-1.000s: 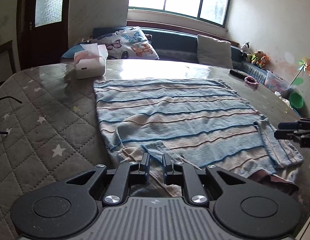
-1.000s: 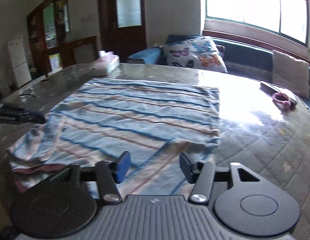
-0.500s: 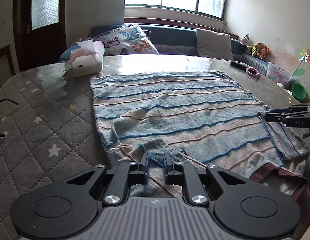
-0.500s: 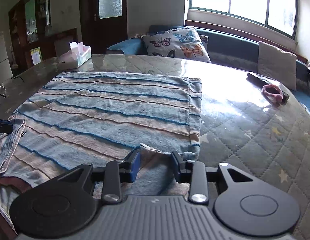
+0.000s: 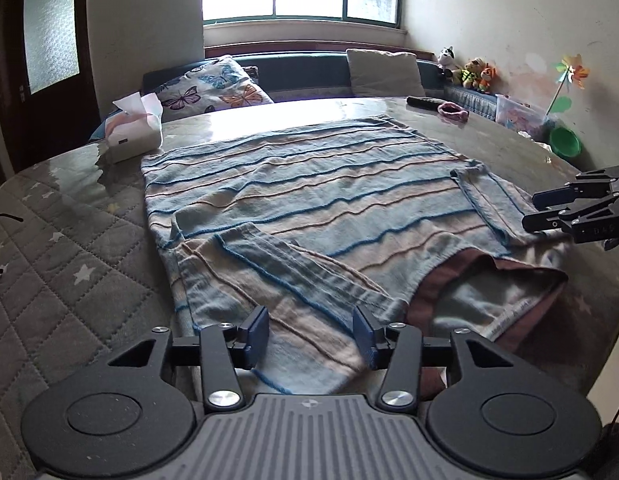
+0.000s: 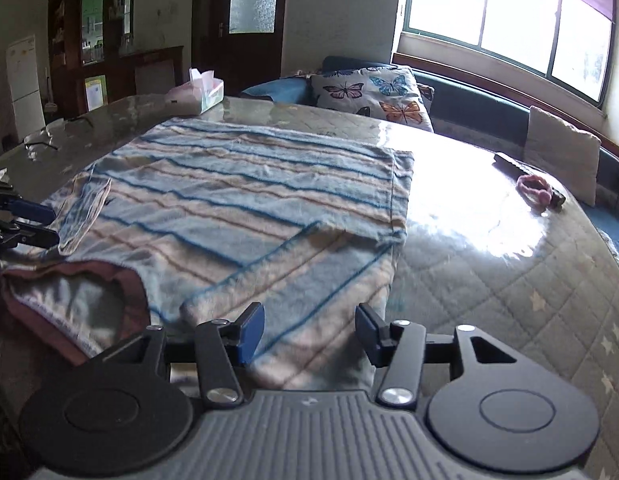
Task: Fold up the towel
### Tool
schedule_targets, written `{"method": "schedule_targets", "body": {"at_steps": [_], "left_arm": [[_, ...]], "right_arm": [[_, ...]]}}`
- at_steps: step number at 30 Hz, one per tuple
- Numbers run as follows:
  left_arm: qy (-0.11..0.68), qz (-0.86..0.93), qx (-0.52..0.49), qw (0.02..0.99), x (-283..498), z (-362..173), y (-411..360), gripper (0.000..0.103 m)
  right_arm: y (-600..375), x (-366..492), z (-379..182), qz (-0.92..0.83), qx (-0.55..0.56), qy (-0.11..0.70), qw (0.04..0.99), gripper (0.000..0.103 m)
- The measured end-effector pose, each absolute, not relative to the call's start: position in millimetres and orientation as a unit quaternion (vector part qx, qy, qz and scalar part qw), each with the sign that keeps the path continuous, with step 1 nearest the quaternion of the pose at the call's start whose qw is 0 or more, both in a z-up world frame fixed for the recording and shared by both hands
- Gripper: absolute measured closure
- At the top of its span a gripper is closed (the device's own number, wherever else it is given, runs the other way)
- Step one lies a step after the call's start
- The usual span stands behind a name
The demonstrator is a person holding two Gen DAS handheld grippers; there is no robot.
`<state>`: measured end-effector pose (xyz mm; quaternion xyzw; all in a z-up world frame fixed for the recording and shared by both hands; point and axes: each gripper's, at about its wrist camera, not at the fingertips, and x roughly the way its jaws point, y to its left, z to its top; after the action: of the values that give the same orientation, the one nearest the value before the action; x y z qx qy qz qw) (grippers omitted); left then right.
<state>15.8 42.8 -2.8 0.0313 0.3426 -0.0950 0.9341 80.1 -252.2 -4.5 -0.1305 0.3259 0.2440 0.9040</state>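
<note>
In the left wrist view, the left gripper point(image 5: 309, 332) is seen with its blue-padded fingers point(image 5: 256, 330) spread wide, and nothing is gripped between them. Beneath the gap lies the near edge of the striped towel point(image 5: 309, 184), which is spread over the quilted, star-patterned tabletop point(image 5: 69, 264). Whether the pads touch the cloth cannot be told. A corner of the towel is folded back onto itself just ahead of the fingers, and a second folded-back corner is seen at the right edge. A brown-edged underlayer is exposed at the near right. The right gripper point(image 5: 549, 212) is seen at the right border, just beside that right corner, with its fingers parted and nothing between them. A tissue box point(image 5: 135, 136) stands on the tabletop beyond the towel's far left corner.

In the right wrist view, the right gripper point(image 6: 310, 332) is likewise shown with its fingers point(image 6: 251, 332) wide apart and empty, poised over the towel's point(image 6: 249, 188) near right corner, where a flap is laid back over the striped surface. The left gripper point(image 6: 37, 224) is visible at the left border, beside the small turned-over corner. A pink hair tie point(image 6: 533, 190) lies on the tabletop point(image 6: 489, 280) well apart from the towel.
</note>
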Motion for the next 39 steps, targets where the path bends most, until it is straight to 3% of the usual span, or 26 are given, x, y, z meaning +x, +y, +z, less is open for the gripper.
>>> {"method": "schedule_targets", "body": {"at_steps": [10, 15, 28, 33, 39], "left_arm": [[0.341, -0.108, 0.062, 0.932, -21.8, 5.7, 45.0, 0.047], [0.338, -0.118, 0.096, 0.929, -39.7, 8.7, 45.8, 0.035], [0.311, -0.115, 0.19, 0.924, -43.7, -6.3, 32.6, 0.035], [0.308, -0.123, 0.199, 0.922, -40.1, -6.2, 31.8, 0.049], [0.305, -0.137, 0.211, 0.919, -41.1, -6.6, 31.1, 0.053]], "right_arm": [[-255.8, 44.3, 2.8, 0.265, -0.176, 0.312, 0.896, 0.043], [-257.2, 32.2, 7.2, 0.289, -0.196, 0.307, 0.885, 0.033], [-250.8, 34.2, -4.3, 0.302, -0.237, 0.304, 0.872, 0.032], [-251.7, 41.4, -5.0, 0.296, -0.234, 0.306, 0.874, 0.032], [-252.1, 32.5, -0.6, 0.336, -0.243, 0.304, 0.858, 0.032]]}}
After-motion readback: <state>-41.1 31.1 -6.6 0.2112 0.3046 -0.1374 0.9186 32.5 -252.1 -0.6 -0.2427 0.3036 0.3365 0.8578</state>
